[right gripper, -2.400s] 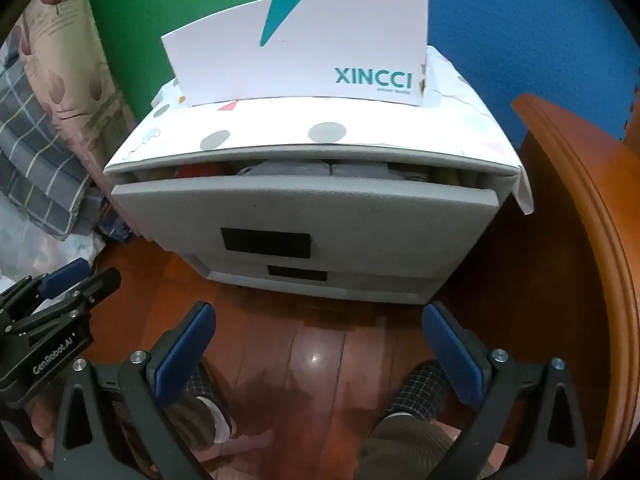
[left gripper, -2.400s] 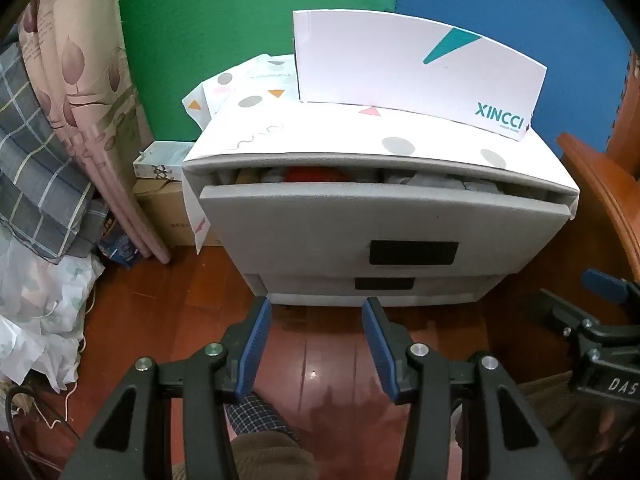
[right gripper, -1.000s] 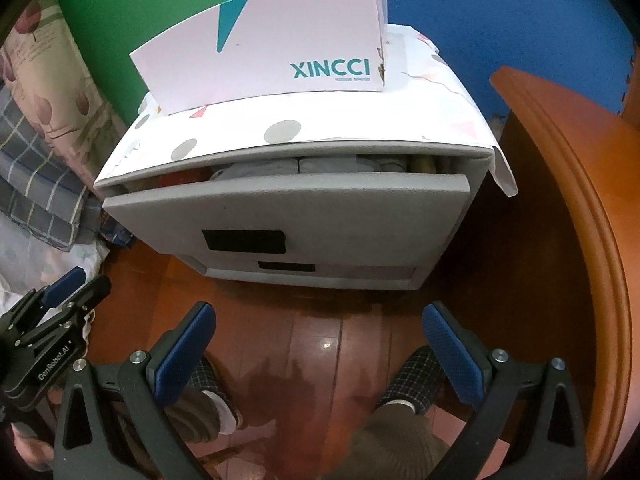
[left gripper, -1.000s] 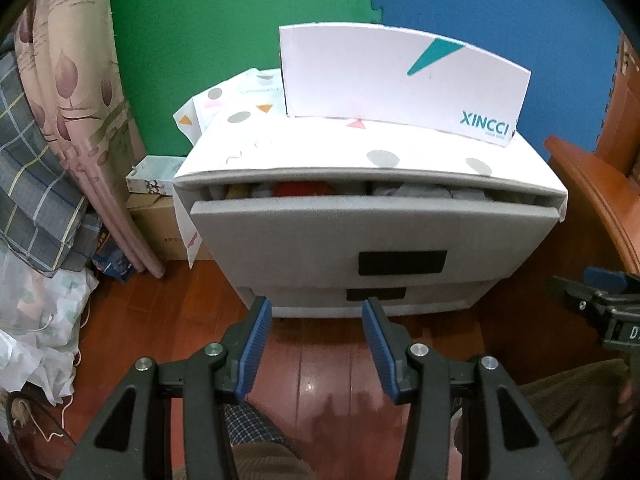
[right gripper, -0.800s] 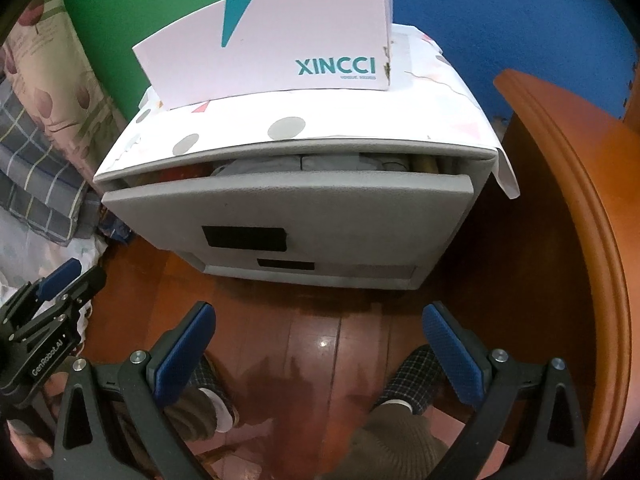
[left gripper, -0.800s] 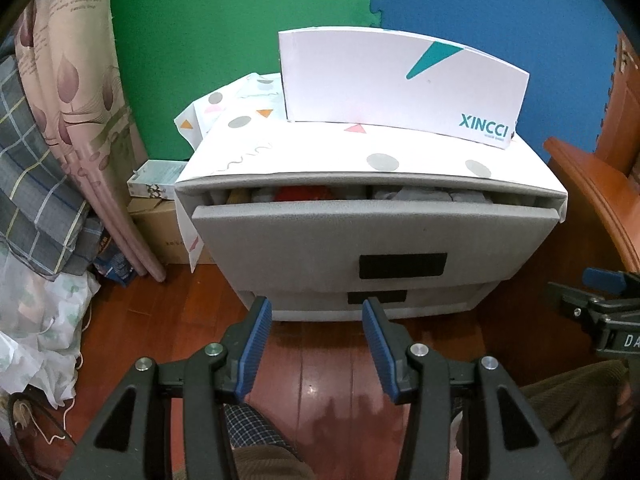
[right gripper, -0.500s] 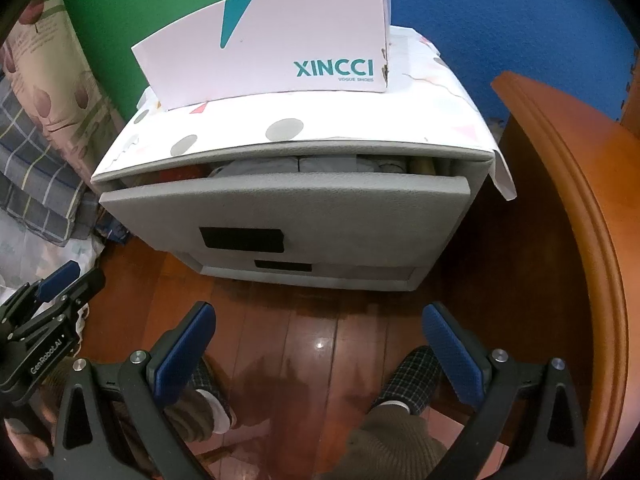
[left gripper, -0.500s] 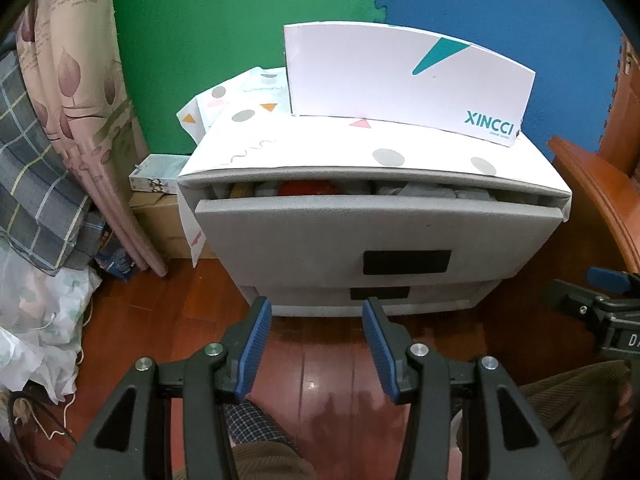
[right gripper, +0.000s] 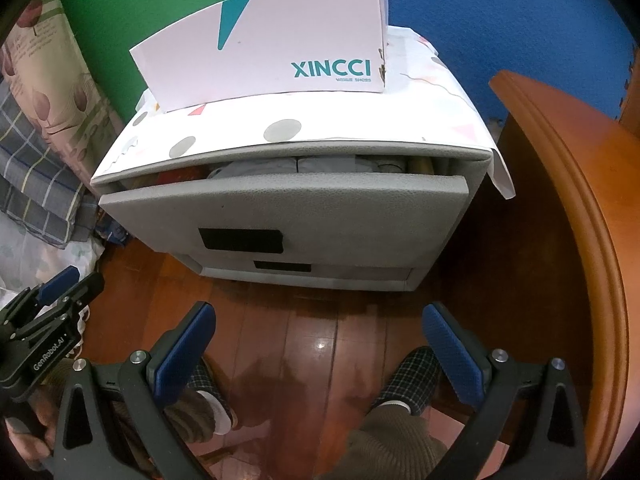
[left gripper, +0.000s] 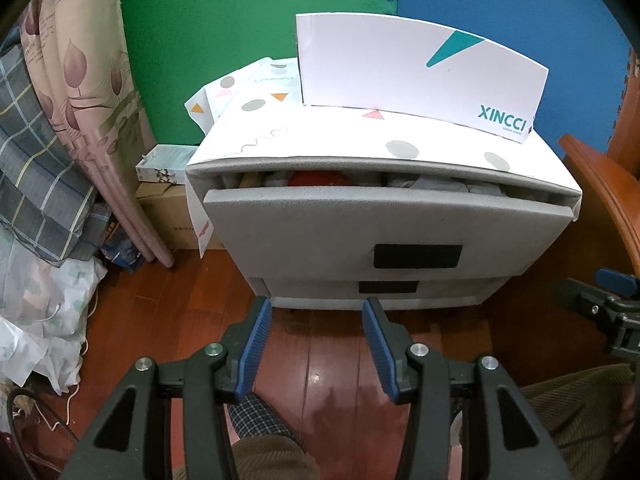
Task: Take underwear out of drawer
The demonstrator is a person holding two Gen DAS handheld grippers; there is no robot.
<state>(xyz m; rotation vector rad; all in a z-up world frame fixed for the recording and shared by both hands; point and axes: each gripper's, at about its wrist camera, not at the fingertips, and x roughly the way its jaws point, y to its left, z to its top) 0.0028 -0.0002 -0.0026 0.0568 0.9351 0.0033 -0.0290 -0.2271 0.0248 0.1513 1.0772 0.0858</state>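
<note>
Barely anything moved in the last second: my left gripper [left gripper: 316, 312] half-open and right gripper [right gripper: 318, 318] wide open, both empty, still short of the ajar drawer [left gripper: 384, 220] ahead, underwear [right gripper: 260, 169] inside untouched.

Drawer front [left gripper: 384, 220] looks like matt grey foam-ish board, finely grainy, with flat black patch [left gripper: 418, 256] on it. Cabinet top [left gripper: 340, 140] covered in smooth white printed sheet, paper or plastic, can't tell. XINCCI box [left gripper: 416, 80] plain white cardboard, matt. Folded cloth [right gripper: 276, 168] inside drawer, soft grey. Floor [right gripper: 320, 336] dark wood planks, glossy, reflecting light. Both gripper bodies matt black plastic with ribbed blue pads [left gripper: 254, 344], shiny metal screws.
</note>
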